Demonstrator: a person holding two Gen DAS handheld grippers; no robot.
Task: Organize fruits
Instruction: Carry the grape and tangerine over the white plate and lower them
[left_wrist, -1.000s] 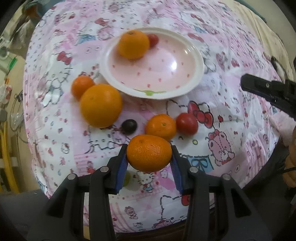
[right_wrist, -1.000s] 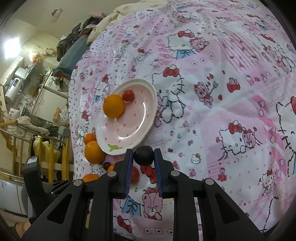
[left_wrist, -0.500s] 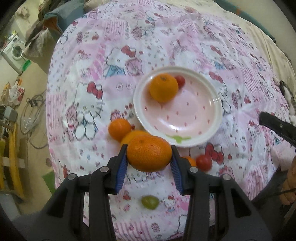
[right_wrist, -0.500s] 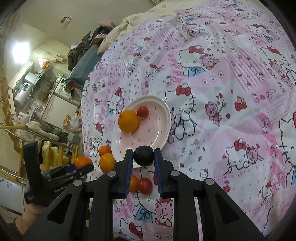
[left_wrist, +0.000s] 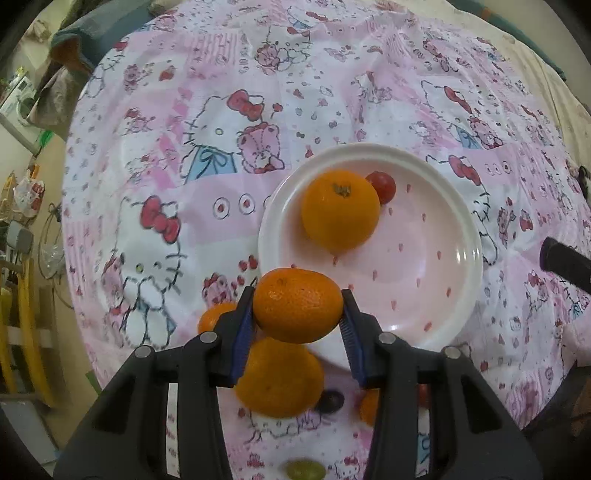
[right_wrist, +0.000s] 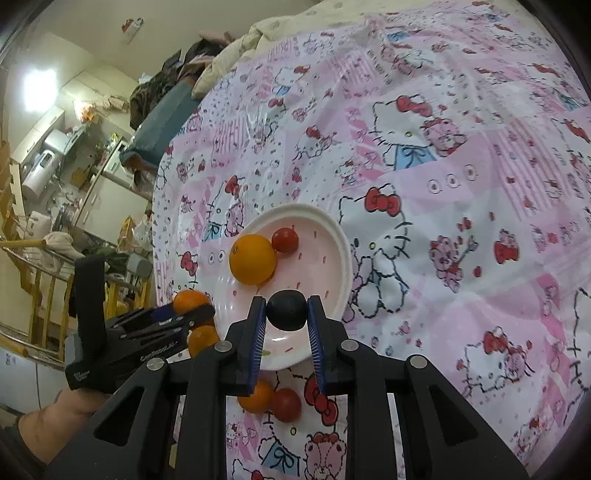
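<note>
- Left gripper (left_wrist: 297, 309), seen from its own wrist camera, is clamped on a mandarin (left_wrist: 297, 305), its blue pads (left_wrist: 244, 332) pressed to both sides of the fruit.
- Compared with a second ago, the pink plate (left_wrist: 424, 280) now lies straight ahead of the jaws, close up, and the loose fruit has slid back beneath the gripper.
- Count: on the plate, one orange (left_wrist: 340, 208) and one cherry tomato (left_wrist: 382, 185) touching it. Under the gripper, one large orange (left_wrist: 279, 380), a smaller one (left_wrist: 214, 317) to its left, one dark grape (left_wrist: 330, 402), another orange fruit (left_wrist: 369, 406) partly hidden, and one green grape (left_wrist: 304, 469) nearest the camera.
- Right gripper (right_wrist: 286, 317), from its wrist camera, is closed narrowly on a dark grape (right_wrist: 286, 309), held above the plate's (right_wrist: 332, 236) near rim; earlier the plate sat farther ahead.
- Count: one orange (right_wrist: 253, 264) and one tomato (right_wrist: 285, 240) on the plate; one orange (right_wrist: 258, 397) and one tomato (right_wrist: 286, 404) below the jaws; to the left, the other gripper (right_wrist: 192, 314) with its mandarin (right_wrist: 188, 300), and another orange (right_wrist: 201, 339) under it.
</note>
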